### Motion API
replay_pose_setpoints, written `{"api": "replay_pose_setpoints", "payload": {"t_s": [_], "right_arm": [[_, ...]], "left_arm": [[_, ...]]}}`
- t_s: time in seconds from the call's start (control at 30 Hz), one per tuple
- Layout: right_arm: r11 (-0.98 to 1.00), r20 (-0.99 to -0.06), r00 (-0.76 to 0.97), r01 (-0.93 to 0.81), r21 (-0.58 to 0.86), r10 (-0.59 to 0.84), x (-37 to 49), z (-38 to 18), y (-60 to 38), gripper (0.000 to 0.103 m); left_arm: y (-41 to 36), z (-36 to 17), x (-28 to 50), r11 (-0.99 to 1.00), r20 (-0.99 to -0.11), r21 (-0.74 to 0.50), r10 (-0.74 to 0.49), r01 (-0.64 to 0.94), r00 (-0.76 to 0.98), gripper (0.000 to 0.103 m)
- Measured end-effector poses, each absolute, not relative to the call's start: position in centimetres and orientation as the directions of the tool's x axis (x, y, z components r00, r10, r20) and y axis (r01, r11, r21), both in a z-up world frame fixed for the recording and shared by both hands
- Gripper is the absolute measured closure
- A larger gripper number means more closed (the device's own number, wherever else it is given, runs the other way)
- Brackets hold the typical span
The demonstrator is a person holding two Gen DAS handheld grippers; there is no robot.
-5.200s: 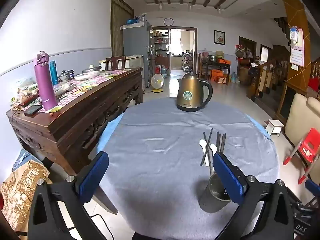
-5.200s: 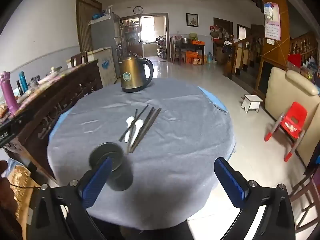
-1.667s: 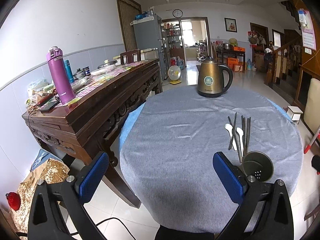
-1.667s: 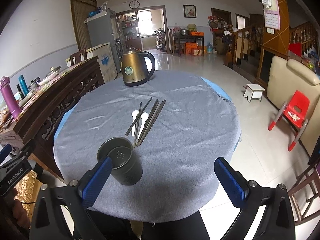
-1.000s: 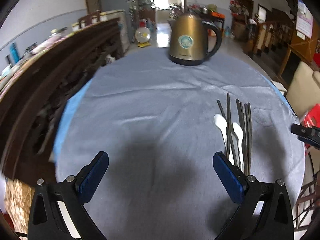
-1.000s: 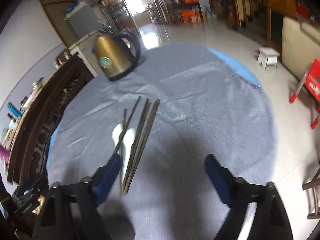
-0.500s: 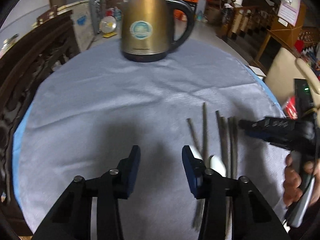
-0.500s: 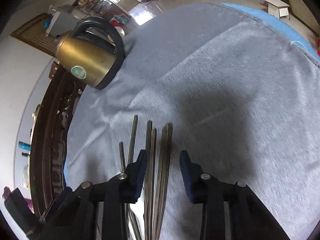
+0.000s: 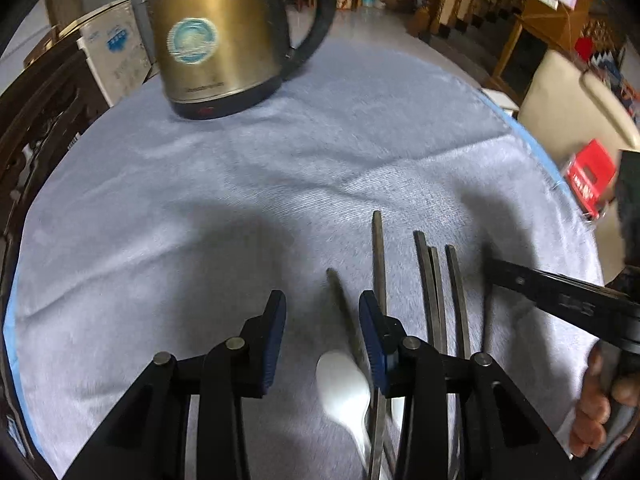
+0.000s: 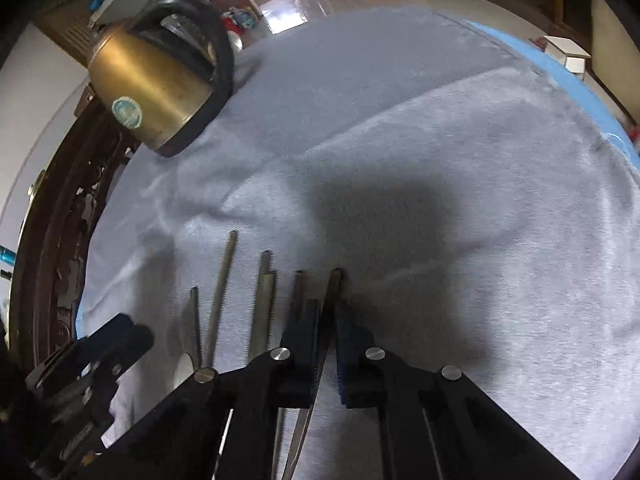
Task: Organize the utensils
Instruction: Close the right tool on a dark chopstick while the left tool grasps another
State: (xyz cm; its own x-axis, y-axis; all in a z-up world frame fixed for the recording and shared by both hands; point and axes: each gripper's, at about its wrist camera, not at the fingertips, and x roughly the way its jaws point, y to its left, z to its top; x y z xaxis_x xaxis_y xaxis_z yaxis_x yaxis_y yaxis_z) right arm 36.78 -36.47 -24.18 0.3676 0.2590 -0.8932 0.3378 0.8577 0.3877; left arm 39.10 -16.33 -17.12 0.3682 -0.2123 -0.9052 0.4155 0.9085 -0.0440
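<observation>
Six chopsticks (image 10: 262, 300), as far as the blur lets me count, lie side by side on the grey tablecloth (image 9: 160, 200) and run away from both pairs of jaws. The right gripper (image 10: 326, 320) is clenched on the outermost chopstick (image 10: 333, 292), whose far tip pokes out just beyond the pads. The next stick lies right against the outside of its left pad.

The left gripper (image 9: 323, 320) is closing. A thin chopstick (image 9: 340, 300) lies slanted between its jaws, nearer the right pad, and nothing is pinched yet. The white spoon (image 9: 344, 388) sits just behind that gap, with a longer stick under the right pad.

**Risks**
- The right grip may be far from the stick's middle. On lifting, the long end could droop, swing into its neighbours and scatter them.
- The neighbour against the pad could be dragged along.
- The left jaws could trap the spoon's bowl or the cloth together with the slanted stick, or nudge it sideways and miss it.

**Writing**
- The brass kettle (image 9: 216, 36), well ahead of the jaws, has a round blue-green sticker and a small printed line near its base. Neither is legible.
- Pale lettering on the right gripper's side is smeared too.
</observation>
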Motion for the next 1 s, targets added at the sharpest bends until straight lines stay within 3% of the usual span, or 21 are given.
{"api": "replay_pose_setpoints", "payload": {"t_s": [0.33, 0.43, 0.5, 0.53, 0.63, 0.73, 0.8, 0.87, 1.0], "right_arm": [[0.794, -0.867, 0.375, 0.388, 0.467, 0.327, 35.3, -24.7, -40.0, 0.095], [0.775, -0.868, 0.364, 0.416, 0.476, 0.337, 35.3, -24.5, -40.6, 0.092], [0.767, -0.874, 0.352, 0.437, 0.469, 0.334, 35.4, -24.4, -40.7, 0.091], [0.77, -0.883, 0.339, 0.448, 0.454, 0.323, 35.6, -24.4, -40.7, 0.089], [0.785, -0.908, 0.305, 0.468, 0.406, 0.288, 35.9, -24.5, -40.2, 0.069], [0.841, -0.939, 0.279, 0.442, 0.311, 0.2, 36.4, -24.1, -38.2, 0.064], [0.882, -0.958, 0.265, 0.419, 0.215, 0.108, 36.7, -23.9, -36.8, 0.066], [0.92, -0.969, 0.247, 0.375, 0.109, 0.014, 37.1, -23.8, -35.3, 0.089], [0.917, -0.961, 0.275, 0.374, 0.137, 0.031, 36.5, -23.6, -35.3, 0.096]], "left_arm": [[-21.1, -19.8, 42.2, 0.893, -0.925, -0.004, -0.175, 0.45, 0.338, 0.065], [-21.7, -19.8, 42.5, 0.883, -0.922, 0.006, -0.177, 0.469, 0.344, 0.076], [-22.1, -19.7, 42.3, 0.868, -0.921, 0.01, -0.186, 0.497, 0.343, 0.095], [-22.3, -19.6, 42.2, 0.862, -0.92, 0.019, -0.183, 0.506, 0.346, 0.096], [-22.2, -19.5, 41.8, 0.86, -0.916, 0.024, -0.185, 0.509, 0.356, 0.097], [-20.9, -19.2, 41.6, 0.879, -0.909, -0.016, -0.211, 0.476, 0.359, 0.098], [-20.0, -18.6, 41.2, 0.888, -0.9, -0.048, -0.237, 0.458, 0.365, 0.098], [-18.7, -17.5, 40.5, 0.892, -0.888, -0.069, -0.259, 0.446, 0.38, 0.098], [-15.3, -14.1, 38.5, 0.899, -0.84, -0.126, -0.322, 0.42, 0.437, 0.098]]}}
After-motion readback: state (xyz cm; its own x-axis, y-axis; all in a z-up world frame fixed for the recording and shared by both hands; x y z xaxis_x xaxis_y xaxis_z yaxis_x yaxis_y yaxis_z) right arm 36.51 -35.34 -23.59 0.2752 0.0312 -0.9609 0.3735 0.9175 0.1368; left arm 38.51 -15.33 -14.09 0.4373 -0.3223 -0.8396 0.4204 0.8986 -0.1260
